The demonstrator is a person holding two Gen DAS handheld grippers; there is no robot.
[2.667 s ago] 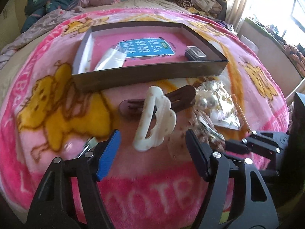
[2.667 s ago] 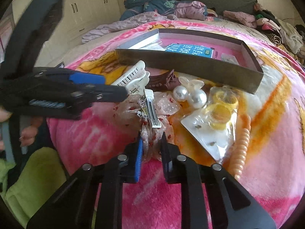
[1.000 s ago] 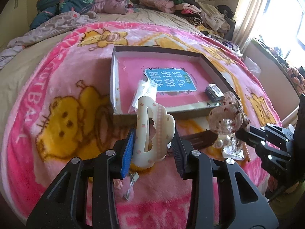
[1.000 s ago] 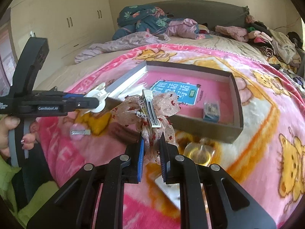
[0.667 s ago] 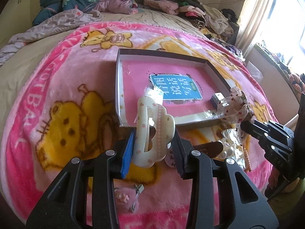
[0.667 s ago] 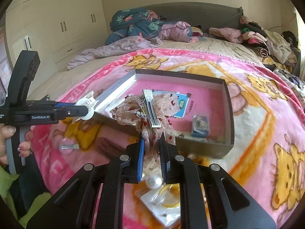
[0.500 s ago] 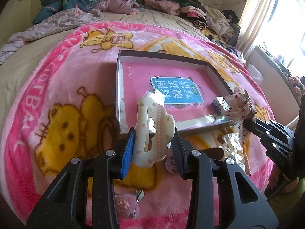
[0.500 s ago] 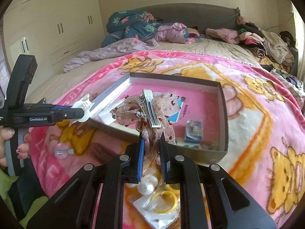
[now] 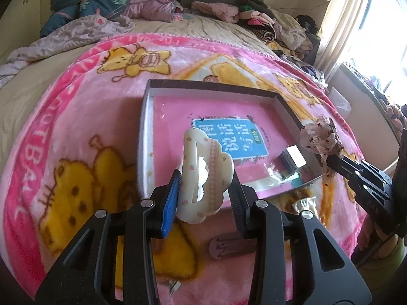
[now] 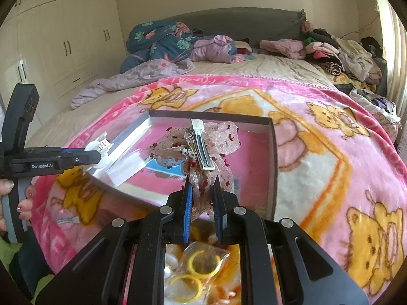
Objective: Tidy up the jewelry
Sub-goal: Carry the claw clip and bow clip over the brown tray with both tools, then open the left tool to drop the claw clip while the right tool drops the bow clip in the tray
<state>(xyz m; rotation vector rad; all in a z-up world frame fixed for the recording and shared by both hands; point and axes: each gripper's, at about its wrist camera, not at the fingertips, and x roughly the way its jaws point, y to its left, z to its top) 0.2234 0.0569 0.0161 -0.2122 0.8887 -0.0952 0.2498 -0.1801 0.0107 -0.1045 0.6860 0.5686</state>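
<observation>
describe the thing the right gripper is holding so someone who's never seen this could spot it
On the bed lies a pink cartoon-bear blanket with a shallow grey box on it. Above the box's near edge, the right gripper pinches a sheer pinkish bow hair clip speckled with red. Unlike the smooth cream claw clip in the left gripper, it is floppy fabric with a silver metal clip.

Black gripper [image 10: 201,203] frames, blue pad, silver screws, "GenRobot.AI" mark.
</observation>
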